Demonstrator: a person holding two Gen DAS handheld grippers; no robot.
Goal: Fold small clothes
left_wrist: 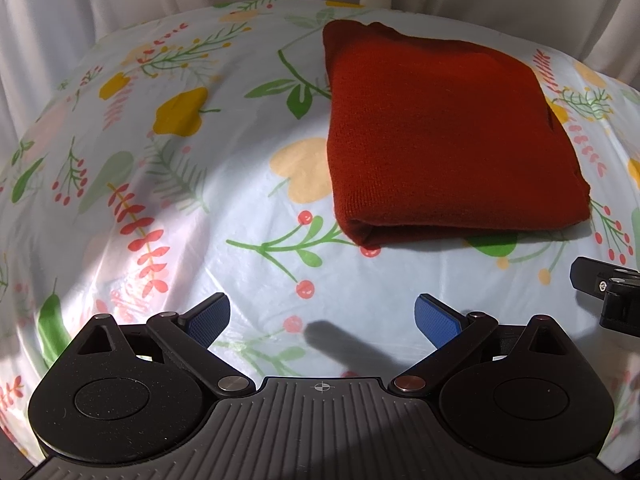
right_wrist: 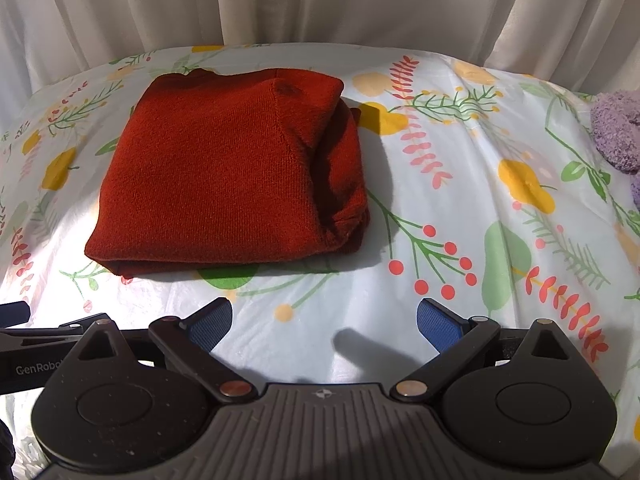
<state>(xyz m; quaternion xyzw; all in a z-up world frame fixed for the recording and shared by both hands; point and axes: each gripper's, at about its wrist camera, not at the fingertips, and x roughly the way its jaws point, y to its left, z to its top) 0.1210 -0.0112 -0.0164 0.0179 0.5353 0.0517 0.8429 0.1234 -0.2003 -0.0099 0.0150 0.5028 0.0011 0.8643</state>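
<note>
while both tools hang low over the near edge of the bed, the left gripper [left_wrist: 322,320] has its blue pads [left_wrist: 434,322] spread wide with nothing between them, and the right gripper [right_wrist: 324,322] is spread just as wide and equally bare. no box, basket or other holder shows in either view. the red knit garment [left_wrist: 448,136] lies folded into a thick rectangle on the floral sheet [left_wrist: 180,208], ahead of both grippers and apart from them; its rolled fold edge faces the cameras, and bunched layers show along its right side in the right wrist view. a fuzzy purple item [right_wrist: 618,132] sits at the sheet's far right edge. pale curtains [right_wrist: 320,0] hang behind the bed.
</note>
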